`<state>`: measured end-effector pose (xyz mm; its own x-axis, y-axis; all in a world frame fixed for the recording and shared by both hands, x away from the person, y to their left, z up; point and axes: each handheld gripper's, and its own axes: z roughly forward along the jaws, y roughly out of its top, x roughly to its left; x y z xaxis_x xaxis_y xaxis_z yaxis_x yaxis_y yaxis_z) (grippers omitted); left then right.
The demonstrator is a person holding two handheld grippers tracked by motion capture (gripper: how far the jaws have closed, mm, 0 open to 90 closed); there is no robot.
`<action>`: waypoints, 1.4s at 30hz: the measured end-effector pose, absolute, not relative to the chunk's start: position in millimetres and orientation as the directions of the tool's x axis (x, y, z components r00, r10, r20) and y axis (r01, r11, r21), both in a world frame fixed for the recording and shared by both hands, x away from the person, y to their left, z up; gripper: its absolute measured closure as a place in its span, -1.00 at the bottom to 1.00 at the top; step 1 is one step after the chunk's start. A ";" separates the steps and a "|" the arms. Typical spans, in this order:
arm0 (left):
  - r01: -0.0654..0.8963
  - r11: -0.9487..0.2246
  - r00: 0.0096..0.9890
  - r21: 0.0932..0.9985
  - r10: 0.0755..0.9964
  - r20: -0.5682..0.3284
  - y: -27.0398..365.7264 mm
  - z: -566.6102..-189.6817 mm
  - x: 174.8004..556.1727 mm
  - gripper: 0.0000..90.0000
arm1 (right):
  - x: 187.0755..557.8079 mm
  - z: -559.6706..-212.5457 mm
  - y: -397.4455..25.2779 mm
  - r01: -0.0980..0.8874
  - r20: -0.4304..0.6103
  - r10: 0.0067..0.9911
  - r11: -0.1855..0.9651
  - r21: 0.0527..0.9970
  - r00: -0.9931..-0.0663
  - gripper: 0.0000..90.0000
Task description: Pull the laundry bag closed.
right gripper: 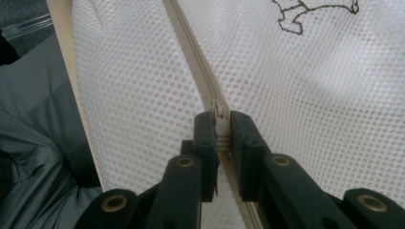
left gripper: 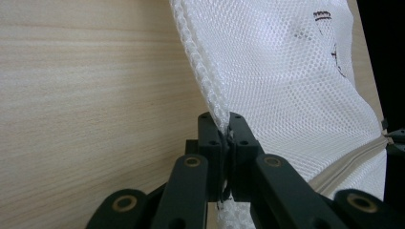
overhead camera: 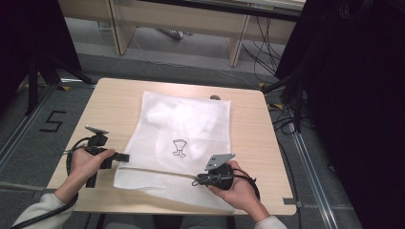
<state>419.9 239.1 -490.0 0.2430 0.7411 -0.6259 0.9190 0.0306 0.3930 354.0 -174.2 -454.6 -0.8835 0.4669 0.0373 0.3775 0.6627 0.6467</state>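
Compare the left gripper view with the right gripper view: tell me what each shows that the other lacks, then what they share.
Left gripper view: the left gripper pinching the mesh bag's stitched side edge, beside bare wooden table. Right gripper view: the right gripper closed around the zipper pull on the beige zipper, with grey fabric past the table edge. Both: white mesh, part of its dark printed figure, and black jaws closed on the bag.

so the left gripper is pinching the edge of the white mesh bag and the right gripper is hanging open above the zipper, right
Not quite. The left gripper does pinch the edge of the white mesh bag, but the right gripper is not hanging open above the zipper: its jaws are closed on the zipper pull, as the right gripper view shows.
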 end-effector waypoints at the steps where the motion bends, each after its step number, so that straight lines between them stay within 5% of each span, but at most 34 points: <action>1: 0.919 0.028 0.245 0.394 0.742 -0.624 239.6 -490.0 419.9 0.91 | 353.1 -452.8 -175.7 0.389 0.039 0.473 0.672 0.630 -0.880 0.84; 42: 0.922 0.035 0.235 0.385 0.740 -0.630 238.4 -490.5 419.9 0.91 | 347.4 -451.5 -200.2 0.418 0.034 0.512 0.660 0.624 -0.859 0.84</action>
<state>419.9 238.4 -490.5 0.2350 0.7398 -0.6305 0.9223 0.0350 0.3848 347.4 -200.2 -451.5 -0.8585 0.5116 0.0342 0.4182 0.6600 0.6241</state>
